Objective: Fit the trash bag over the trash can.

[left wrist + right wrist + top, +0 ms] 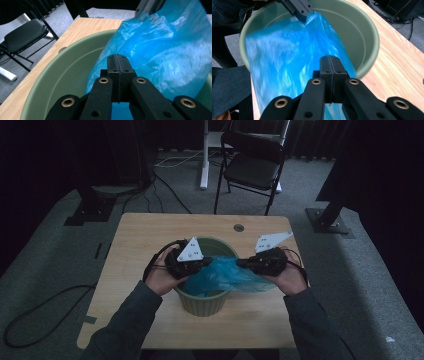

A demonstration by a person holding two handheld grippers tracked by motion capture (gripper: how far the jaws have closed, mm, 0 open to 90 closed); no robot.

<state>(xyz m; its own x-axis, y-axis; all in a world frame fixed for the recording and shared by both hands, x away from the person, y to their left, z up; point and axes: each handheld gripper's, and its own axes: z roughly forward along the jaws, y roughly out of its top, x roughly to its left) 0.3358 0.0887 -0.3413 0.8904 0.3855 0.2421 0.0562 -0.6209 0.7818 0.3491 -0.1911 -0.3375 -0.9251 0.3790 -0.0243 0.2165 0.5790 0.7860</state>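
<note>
A person holds one pair of tongs in each hand above a green bin [202, 302] that stands on the wooden tabletop [135, 240]. Between the two hands a blue plastic bag [225, 276] is stretched over the opening of the bin; part of it hangs down inside and part lies over the rim on the right side.

The left tongs [204, 263] are closed on the bag's edge. In the left gripper view the jaws stand pressed together with the blue film [160, 55] pinched at their tips, above the inner wall of the bin [65, 75].

The right tongs [242, 263] are closed on the opposite edge of the bag. In the right gripper view the jaws are also pressed together on the film [287, 62], just beside the rim of the bin [372, 42], and the left tongs [305, 15] grip the far edge.

A black folding chair [252, 165] stands on the floor behind the tabletop.
</note>
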